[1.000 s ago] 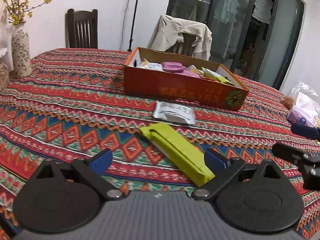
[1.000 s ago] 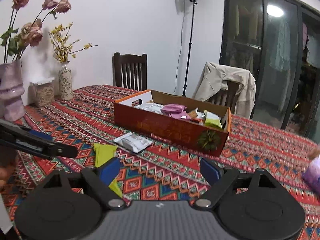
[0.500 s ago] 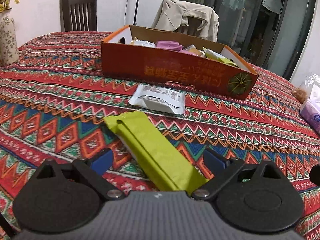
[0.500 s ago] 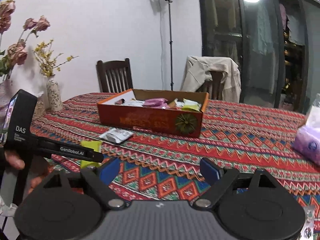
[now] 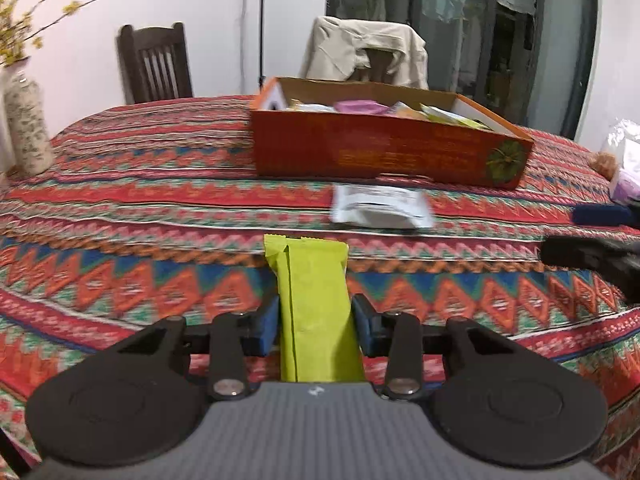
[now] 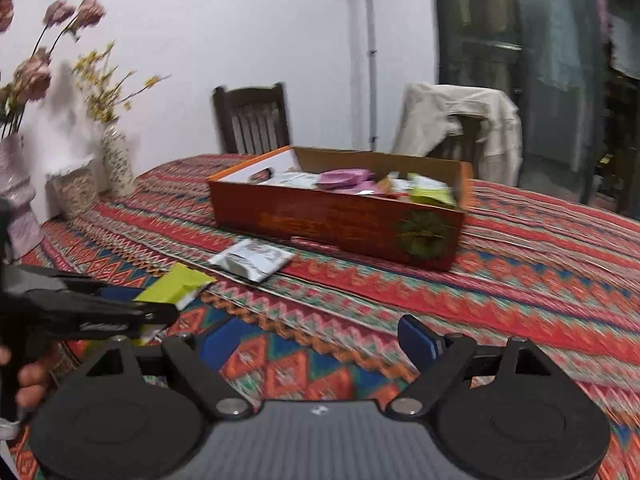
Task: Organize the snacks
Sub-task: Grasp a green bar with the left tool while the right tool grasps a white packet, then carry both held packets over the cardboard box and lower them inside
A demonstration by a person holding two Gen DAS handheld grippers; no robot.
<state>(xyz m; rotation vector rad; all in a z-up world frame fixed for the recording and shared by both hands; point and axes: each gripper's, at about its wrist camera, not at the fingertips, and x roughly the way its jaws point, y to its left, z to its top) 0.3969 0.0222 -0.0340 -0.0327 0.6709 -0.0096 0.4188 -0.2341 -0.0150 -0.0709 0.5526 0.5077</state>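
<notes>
1. Green snack bar [image 5: 314,296]: long yellow-green wrapper, lying lengthwise away from the camera in the left wrist view, near end between the left gripper's fingers. Far crimped end sits over the desk's patterned cloth.
2. Left gripper [image 5: 316,320]: blue pads close on both long sides of the bar, narrow gap, touching or all but touching the wrapper. Reads as clamped on it. Whether the bar is lifted off the cloth, cannot tell.
3. From the right wrist view the same bar [image 6: 176,282] pokes out past the dark left gripper [image 6: 132,312] at the left edge of frame, tilted.
4. White snack packet [image 5: 380,210]: flat on the cloth just beyond the bar, slightly right, near the box's front wall. Blurred print, unreadable.
5. Orange cardboard box [image 5: 372,154]: open-topped, further back on the desk, holding assorted packets, pink and pale green among them. Round green emblem on its front right corner.
6. Right gripper [image 6: 316,344]: fingers spread wide, nothing between them, above the near part of the desk [image 6: 540,264].
7. Surroundings: patterned vase [image 5: 28,124] with yellow blossoms at far left; dark wooden chair [image 5: 154,66] behind the desk; second chair draped with a beige jacket [image 5: 364,52]; plastic bag [image 5: 626,160] at the far right edge.
</notes>
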